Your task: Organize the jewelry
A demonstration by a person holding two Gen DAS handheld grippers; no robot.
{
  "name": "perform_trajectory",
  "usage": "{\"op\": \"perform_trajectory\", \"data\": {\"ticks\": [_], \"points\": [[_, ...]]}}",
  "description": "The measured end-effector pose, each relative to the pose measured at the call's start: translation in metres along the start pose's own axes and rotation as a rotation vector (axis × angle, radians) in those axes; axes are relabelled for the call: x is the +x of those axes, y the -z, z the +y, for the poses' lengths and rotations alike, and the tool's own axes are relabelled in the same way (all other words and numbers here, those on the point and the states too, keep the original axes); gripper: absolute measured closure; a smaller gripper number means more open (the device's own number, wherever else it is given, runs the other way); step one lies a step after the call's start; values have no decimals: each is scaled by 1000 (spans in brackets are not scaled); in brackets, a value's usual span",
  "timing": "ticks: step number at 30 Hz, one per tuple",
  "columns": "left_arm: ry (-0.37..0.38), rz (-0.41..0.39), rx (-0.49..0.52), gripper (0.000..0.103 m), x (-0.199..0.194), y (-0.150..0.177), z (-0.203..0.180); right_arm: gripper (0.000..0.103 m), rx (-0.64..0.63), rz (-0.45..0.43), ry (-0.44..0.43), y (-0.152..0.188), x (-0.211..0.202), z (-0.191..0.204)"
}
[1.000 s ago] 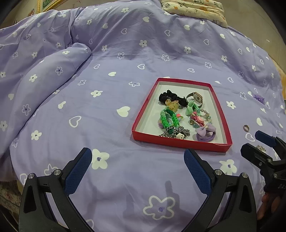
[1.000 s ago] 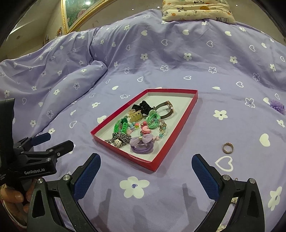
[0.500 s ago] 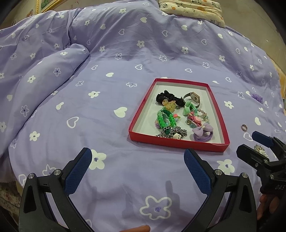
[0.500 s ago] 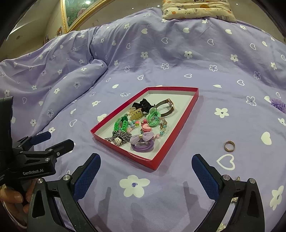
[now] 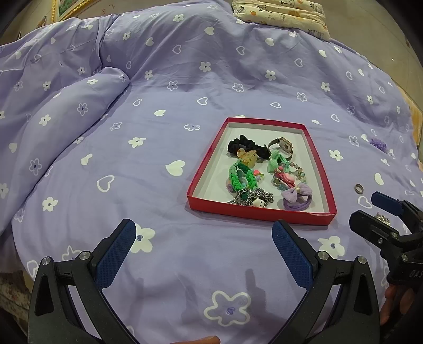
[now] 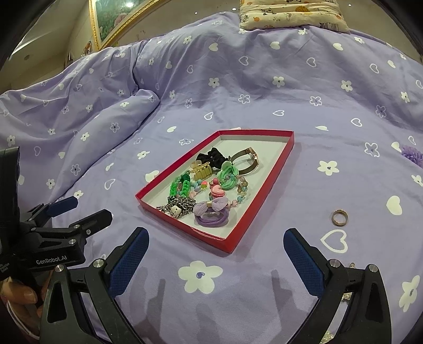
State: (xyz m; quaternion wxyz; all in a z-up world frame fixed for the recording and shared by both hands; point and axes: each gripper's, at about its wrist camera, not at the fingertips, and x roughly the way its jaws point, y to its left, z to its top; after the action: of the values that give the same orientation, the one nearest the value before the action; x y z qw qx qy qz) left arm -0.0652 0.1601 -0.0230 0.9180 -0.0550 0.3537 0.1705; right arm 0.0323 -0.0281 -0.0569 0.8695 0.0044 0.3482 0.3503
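Note:
A shallow red tray lies on the purple bedspread and holds a black scrunchie, a watch, green bands, beads, a chain and a purple bow tie. A loose ring rests on the cover right of the tray. A sparkly piece lies near the right gripper, and a purple flower piece sits far right. My left gripper is open in front of the tray's near-left side. Near the tray's front corner my right gripper is open too, with nothing between its fingers.
The bedspread bunches into a thick fold at the left. A patterned pillow lies at the head of the bed, and a gold-framed picture hangs beyond. A hand holds the left gripper's body.
Both views have shifted slightly, so the tray sits a little lower and nearer in the right wrist view. Nothing has been picked up or let go, and both grippers stay open.

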Motion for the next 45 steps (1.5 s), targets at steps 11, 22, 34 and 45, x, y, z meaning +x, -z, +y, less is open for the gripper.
{"op": "perform_trajectory", "data": {"ticks": [11,22,34,45], "points": [[2,-1,3,0,-1,0,-2,0,-4,-11,-5,-1,-4,0],[1,-1,3,0,-1,0,-2,0,-14,-11,-12,-1,-5,3],[1,-6,4,0,-3,-3,-4,0,-19,-13,-12,-2,-5,5],[-10,-13,4,0,-4,-3,-5,0,-23,-18,-18,-3,-7,7]]}}
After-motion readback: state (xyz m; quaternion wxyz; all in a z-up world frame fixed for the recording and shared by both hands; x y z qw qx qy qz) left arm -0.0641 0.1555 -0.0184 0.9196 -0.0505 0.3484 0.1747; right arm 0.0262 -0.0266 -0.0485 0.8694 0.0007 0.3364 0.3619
